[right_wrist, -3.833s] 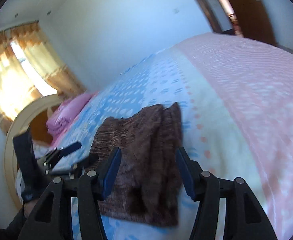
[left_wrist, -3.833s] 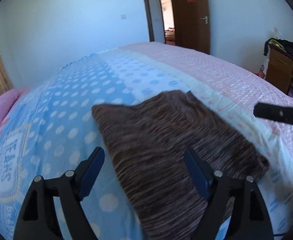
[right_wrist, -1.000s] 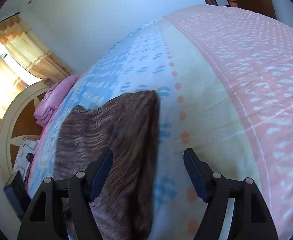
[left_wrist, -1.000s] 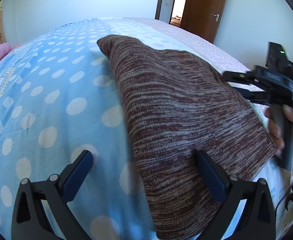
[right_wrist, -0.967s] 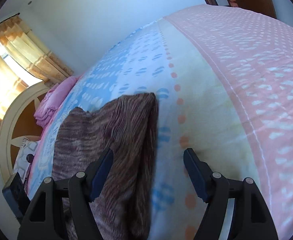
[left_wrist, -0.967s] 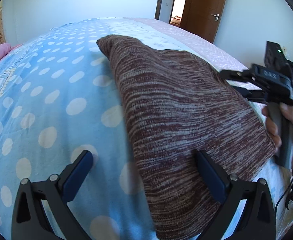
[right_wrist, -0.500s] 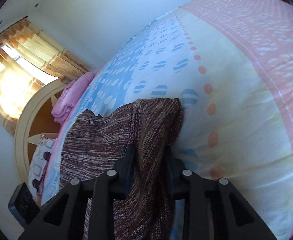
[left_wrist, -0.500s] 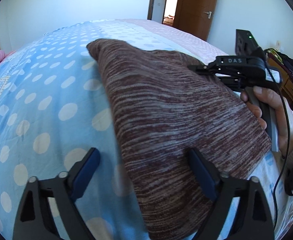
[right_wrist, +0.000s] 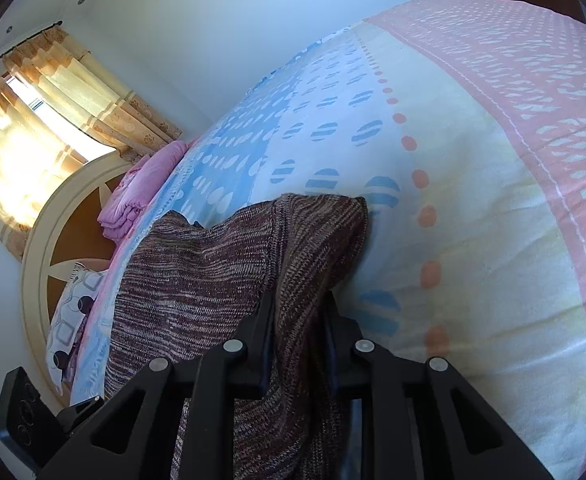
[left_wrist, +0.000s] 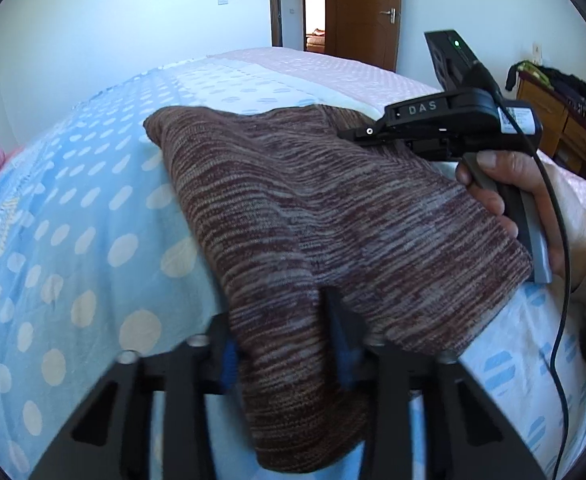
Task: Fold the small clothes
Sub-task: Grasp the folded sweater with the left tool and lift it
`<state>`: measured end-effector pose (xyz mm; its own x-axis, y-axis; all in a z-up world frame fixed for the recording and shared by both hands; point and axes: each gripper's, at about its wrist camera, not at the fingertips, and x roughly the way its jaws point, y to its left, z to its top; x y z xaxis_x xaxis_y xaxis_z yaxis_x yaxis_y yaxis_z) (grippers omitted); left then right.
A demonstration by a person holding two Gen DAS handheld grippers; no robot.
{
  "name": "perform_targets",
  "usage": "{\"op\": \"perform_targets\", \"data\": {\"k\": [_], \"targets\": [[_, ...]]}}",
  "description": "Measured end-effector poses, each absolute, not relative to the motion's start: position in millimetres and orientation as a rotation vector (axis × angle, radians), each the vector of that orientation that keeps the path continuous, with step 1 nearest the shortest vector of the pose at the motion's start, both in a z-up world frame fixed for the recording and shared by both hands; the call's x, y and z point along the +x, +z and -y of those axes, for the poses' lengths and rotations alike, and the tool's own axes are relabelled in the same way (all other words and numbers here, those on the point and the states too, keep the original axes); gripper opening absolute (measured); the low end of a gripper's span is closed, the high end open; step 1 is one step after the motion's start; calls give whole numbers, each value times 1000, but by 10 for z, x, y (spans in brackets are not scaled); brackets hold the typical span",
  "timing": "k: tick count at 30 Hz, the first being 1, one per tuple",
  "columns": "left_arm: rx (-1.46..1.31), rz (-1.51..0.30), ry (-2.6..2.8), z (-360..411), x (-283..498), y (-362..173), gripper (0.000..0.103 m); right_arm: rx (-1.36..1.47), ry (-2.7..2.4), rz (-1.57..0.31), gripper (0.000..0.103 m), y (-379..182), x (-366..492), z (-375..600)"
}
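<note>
A: Where was the brown knit garment (left_wrist: 333, 216) at that moment?

B: It lay on the bedspread (left_wrist: 93, 208), over the blue dotted part near the bed's edge. It looked already doubled over, judging by the thick rounded fold along its side.

A: And the tongs?

B: Both were clenched on it. The left gripper (left_wrist: 285, 348) had its jaws closed over the near end of the cloth, which bunched up between them. The right gripper (right_wrist: 297, 320) pinched the stacked layers at the edge toward the cream-and-pink side of the bed.

A: Why hold it at two places?

B: My guess is that two grips on one border keep the layers together and the edge straight, so it can be carried over as one piece for the next fold. A single pinch would likely let the knit sag or slide apart.

A: Anything else around it?

B: In the left view, the person's right hand (left_wrist: 533, 200) wrapped the other tool's handle just beside the garment. Farther off stood a wooden door (left_wrist: 369, 12), a dresser (left_wrist: 561, 128), a pink folded blanket (right_wrist: 141, 192) and curtains (right_wrist: 45, 120).
</note>
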<state>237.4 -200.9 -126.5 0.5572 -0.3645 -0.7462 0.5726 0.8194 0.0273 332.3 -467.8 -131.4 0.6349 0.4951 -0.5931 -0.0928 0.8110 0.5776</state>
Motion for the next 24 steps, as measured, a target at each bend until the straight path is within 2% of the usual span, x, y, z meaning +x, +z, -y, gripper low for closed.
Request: {"op": "perform_targets", "data": {"k": [2,4,14,24], "targets": [[291,-814,-543,1999,2339,-1216,20,502,348,-820,18,-1267,3281,4623],[295,-827,-540,1968,2307,-1166,19,501,347,-807,18,-1205,3211,4574],[306,-857,-468,1581,2008,-926,18,529,439,-749,17,-914,2893,4163],[322,-836,-345,961,1586,-720,18,507,583,-732,17,-667,2674,3277]]}}
